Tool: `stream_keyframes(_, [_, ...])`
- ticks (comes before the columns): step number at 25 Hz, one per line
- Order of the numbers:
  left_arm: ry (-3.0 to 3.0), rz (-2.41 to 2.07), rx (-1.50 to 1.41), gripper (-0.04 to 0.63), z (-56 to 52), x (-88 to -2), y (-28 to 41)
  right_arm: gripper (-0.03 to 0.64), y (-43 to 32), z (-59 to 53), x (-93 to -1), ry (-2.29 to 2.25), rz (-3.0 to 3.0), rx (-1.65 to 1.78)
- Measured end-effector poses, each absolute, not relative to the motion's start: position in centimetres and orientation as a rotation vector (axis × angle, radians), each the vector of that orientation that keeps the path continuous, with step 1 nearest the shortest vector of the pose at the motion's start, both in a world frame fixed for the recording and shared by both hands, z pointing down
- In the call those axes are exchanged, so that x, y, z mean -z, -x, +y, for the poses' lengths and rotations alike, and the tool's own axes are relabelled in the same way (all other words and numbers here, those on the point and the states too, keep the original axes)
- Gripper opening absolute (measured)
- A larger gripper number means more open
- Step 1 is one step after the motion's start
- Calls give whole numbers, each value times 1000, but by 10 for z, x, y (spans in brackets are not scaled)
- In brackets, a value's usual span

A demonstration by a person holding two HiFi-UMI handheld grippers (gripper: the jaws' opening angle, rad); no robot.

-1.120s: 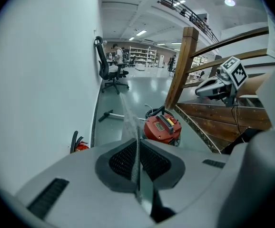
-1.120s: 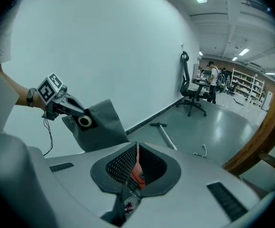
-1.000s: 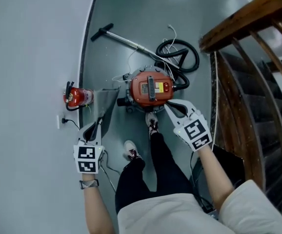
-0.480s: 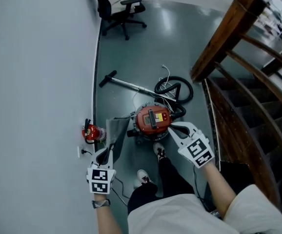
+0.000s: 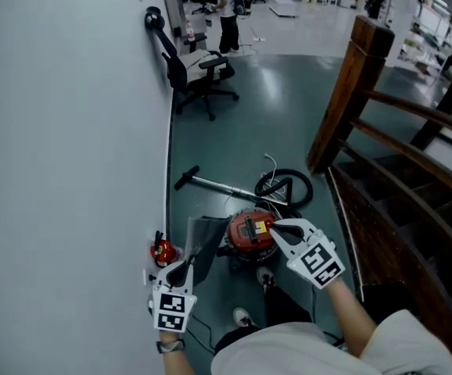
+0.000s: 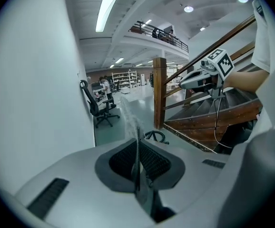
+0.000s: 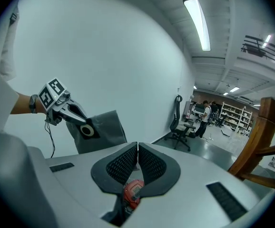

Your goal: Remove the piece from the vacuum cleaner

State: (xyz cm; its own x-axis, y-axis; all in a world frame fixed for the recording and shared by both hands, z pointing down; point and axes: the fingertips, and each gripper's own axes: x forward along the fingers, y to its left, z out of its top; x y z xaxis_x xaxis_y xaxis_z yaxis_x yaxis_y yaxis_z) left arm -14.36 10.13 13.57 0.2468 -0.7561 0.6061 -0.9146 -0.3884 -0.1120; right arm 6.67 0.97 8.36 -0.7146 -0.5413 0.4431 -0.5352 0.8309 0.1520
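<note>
**Bag out, setting down comes next**

The left tool (image 5: 184, 270) pinches the thin edge of the grey dust bag (image 5: 204, 241), which hangs clear beside the wall. The right tool (image 5: 277, 226) is closed and empty above the red vacuum cleaner (image 5: 248, 233), which stands on the floor (image 5: 234, 139) near the stair foot. Removal looks done; the bag likely needs laying down next.

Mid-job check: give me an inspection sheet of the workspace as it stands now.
Surface: grey-green floor, no spills seen.
Job's things: red vacuum cleaner on the floor; grey bag held up left of it.
Clutter: fire extinguisher by the wall; office chair.
Grippers: left gripper shut on the bag; right gripper shut, empty, over the vacuum cleaner.
Cables: hose coiled behind the vacuum cleaner; white cord beside it.
Surroundings: white wall left, wooden stair railing right, person far back.
</note>
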Motion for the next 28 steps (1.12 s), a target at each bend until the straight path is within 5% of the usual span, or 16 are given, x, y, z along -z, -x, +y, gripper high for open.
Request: stream_keyframes(28, [-2533,-1777,-835,23,103,61,126,29,-66,42,89,-861,-2656,400])
